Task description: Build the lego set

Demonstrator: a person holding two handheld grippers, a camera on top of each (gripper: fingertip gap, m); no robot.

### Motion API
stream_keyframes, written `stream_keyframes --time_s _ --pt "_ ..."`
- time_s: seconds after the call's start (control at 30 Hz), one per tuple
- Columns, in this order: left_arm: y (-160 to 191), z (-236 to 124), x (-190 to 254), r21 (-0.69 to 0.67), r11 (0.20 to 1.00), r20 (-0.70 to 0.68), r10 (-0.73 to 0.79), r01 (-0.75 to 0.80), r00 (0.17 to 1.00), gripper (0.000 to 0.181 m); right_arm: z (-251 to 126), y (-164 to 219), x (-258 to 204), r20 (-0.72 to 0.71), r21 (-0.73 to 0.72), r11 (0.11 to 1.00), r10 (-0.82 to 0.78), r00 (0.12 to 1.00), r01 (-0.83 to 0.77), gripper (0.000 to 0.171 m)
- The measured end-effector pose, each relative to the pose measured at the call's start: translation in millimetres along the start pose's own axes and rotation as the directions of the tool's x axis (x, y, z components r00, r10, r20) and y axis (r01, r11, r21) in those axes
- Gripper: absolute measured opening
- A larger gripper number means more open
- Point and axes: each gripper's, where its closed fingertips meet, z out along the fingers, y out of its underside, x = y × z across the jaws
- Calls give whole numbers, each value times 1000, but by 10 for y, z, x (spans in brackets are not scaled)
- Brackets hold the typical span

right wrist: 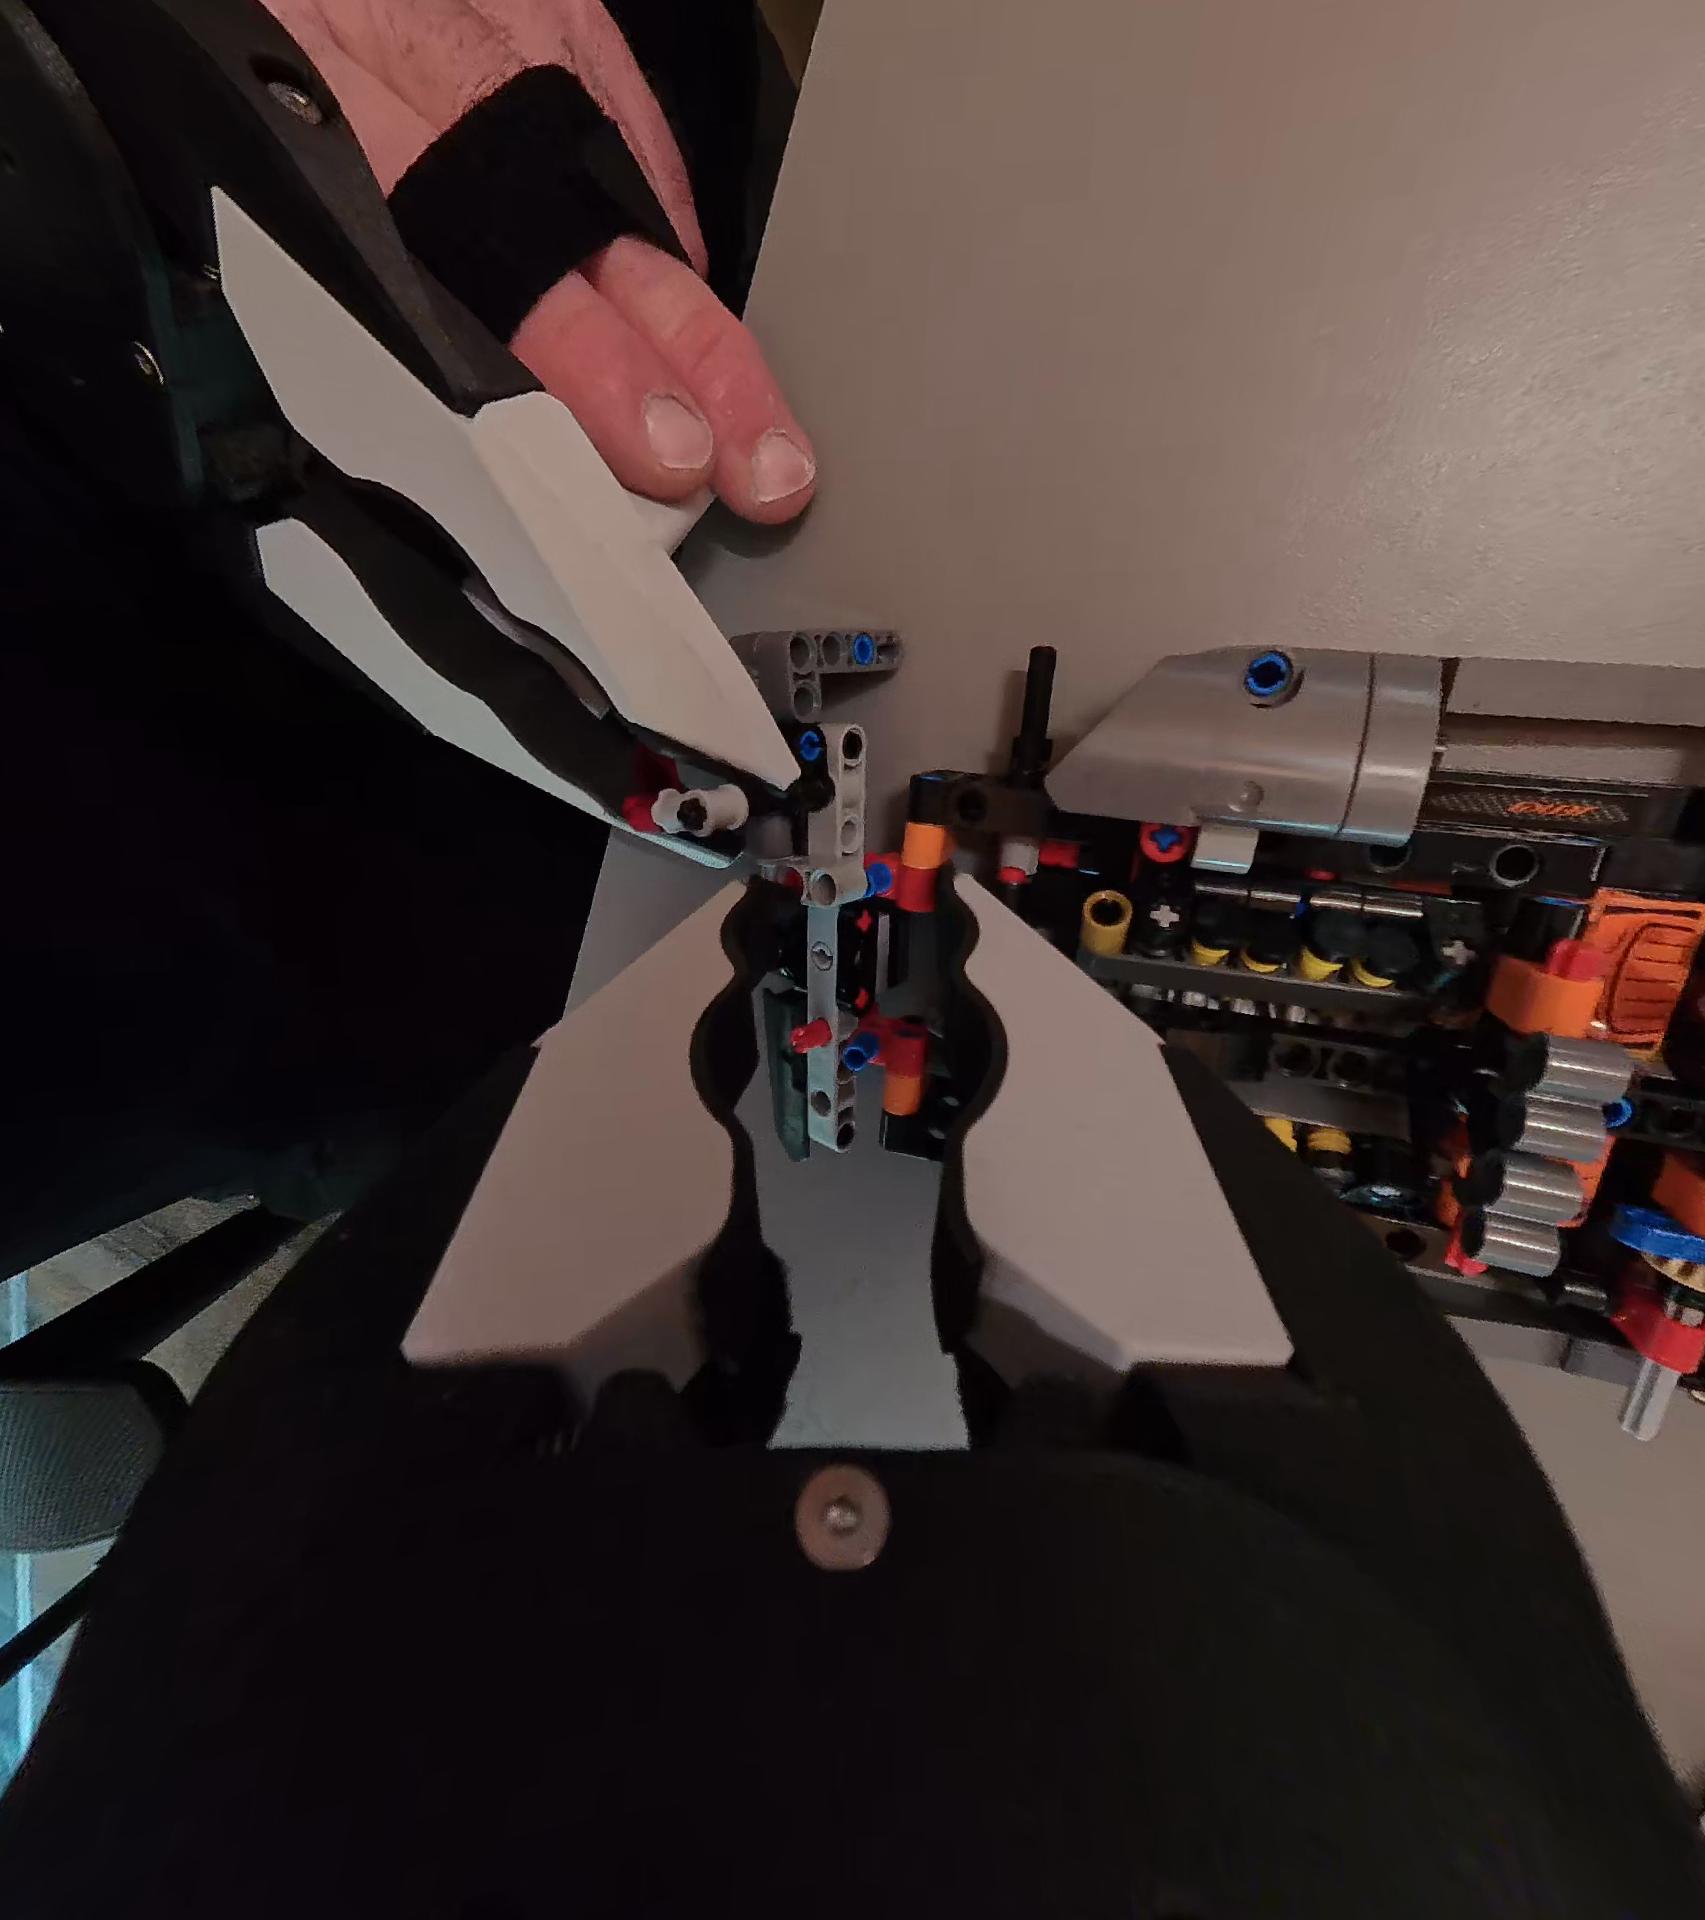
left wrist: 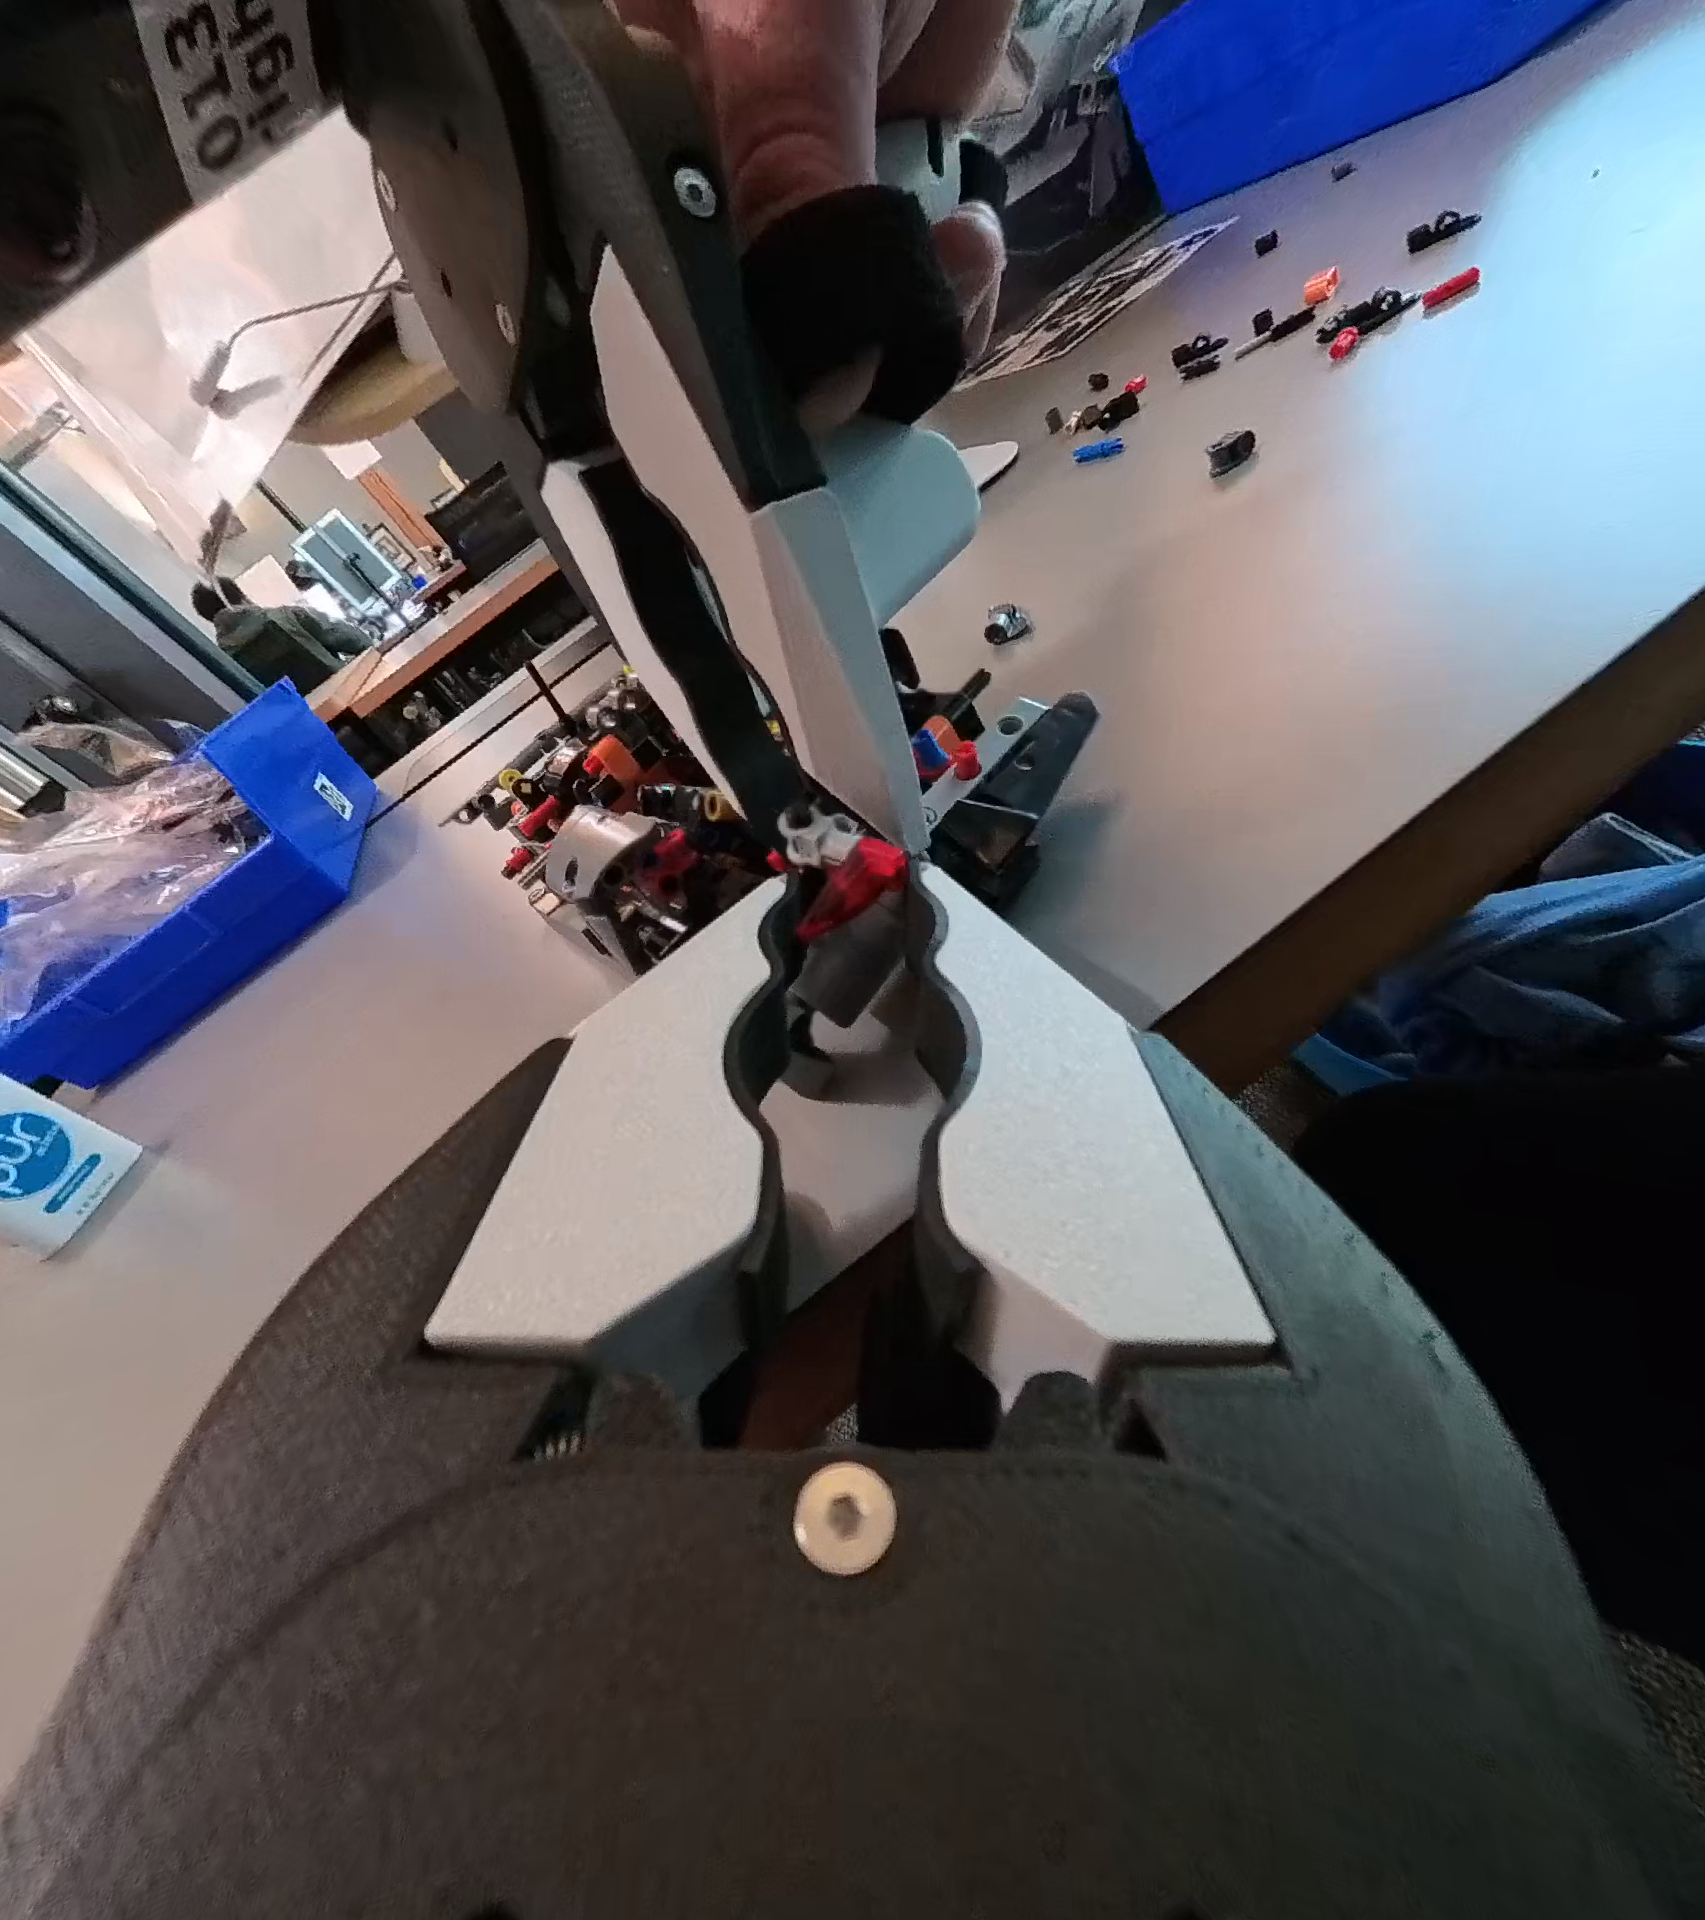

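Centrally, we see the left gripper [left wrist: 853, 883] clamped on a small subassembly [left wrist: 843, 914]; the right gripper [right wrist: 853, 883] clamps the grey beam assembly [right wrist: 832, 997].

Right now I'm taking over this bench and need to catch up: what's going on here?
A person is building a Lego Technic model with a handheld gripper in each hand. The left gripper is shut on a small subassembly with a red piece and a grey cylinder. The right gripper pinches a light grey beam subassembly with blue and red pins, and the two meet tip to tip. The large, partly built black, orange and grey model lies on the grey table, loose pieces scattered beyond.
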Motion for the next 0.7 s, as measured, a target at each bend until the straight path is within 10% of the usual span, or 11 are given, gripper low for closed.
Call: stream_keyframes --time_s 0.7 --pt "-41 46 -13 -43 998 -43 -48 46 998 15 -36 10 -4 118 -24 1000 4 993 -1 26"
